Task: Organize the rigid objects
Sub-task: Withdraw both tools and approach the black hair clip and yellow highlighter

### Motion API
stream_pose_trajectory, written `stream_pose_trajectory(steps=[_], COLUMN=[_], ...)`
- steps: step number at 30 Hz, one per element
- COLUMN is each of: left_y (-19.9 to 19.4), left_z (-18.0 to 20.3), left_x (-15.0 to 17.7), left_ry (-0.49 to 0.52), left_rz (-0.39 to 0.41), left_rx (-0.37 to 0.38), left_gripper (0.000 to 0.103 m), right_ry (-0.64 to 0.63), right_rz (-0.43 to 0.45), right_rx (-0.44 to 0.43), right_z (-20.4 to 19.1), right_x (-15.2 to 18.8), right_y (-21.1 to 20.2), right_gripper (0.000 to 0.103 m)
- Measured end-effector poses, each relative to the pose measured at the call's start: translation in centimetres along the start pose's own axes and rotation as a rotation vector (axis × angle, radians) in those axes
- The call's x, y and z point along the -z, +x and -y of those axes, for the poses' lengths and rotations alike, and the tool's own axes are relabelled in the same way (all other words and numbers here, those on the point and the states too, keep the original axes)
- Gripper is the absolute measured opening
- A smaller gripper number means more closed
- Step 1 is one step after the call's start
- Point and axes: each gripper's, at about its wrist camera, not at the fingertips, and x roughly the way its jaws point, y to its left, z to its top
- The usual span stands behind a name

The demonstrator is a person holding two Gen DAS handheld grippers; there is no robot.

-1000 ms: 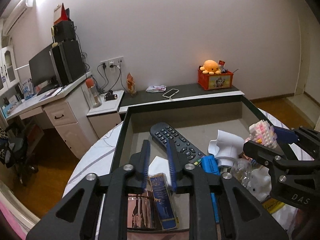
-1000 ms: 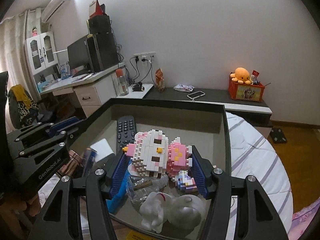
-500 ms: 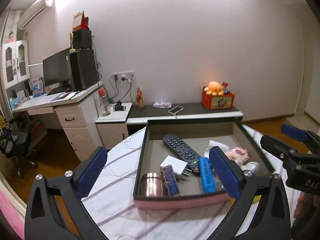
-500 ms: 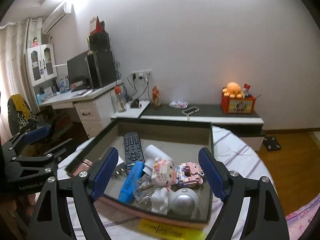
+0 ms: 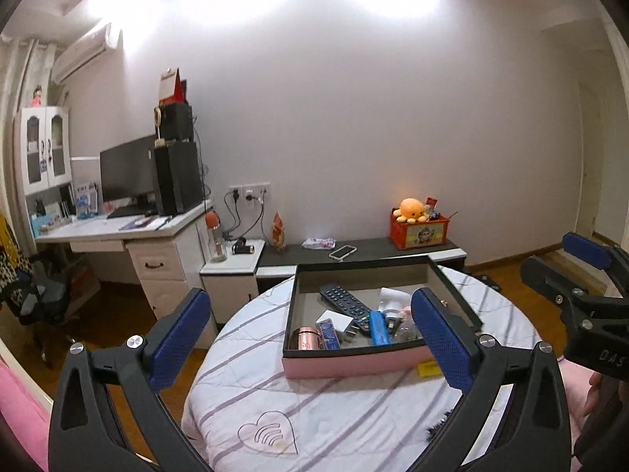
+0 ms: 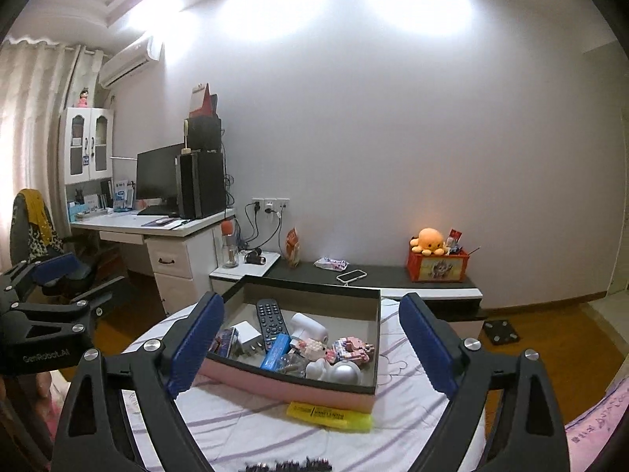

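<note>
A pink box with a dark rim sits on the round striped table; it also shows in the right wrist view. In it lie a black remote, a blue bar, a white charger, a copper tin, a pink-and-white brick figure, a white figurine and a silver ball. My left gripper is open and empty, held back above the table's near side. My right gripper is open and empty, also back from the box.
A yellow packet lies on the tablecloth against the box's front. A dark bristly item lies at the table's near edge. Behind stand a white desk with monitor and a low shelf with a phone and orange plush.
Both grippers let go of their objects in the box, opened wide, then pulled back and up away from it. The brick figure now lies in the box.
</note>
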Motion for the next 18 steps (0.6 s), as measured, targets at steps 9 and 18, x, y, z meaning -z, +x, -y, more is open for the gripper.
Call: stream_pose_trajectory(steps=[9, 18], left_y=[-3.9, -4.9], left_z=[0.0, 0.2], left_x=[-0.3, -0.3], left_ry=[-0.003, 0.001], left_rz=[0.044, 0.043], left_rx=[0.002, -0.004], left_gripper=[0.103, 0.103], right_ry=[-0.012, -0.013], right_rz=[0.041, 0.052], right_rx=[0.018, 0.018], right_z=[-0.7, -0.5], right_x=[-0.4, -0.4], right_y=[-4.4, -5.6], right_gripper=[0.092, 0.092])
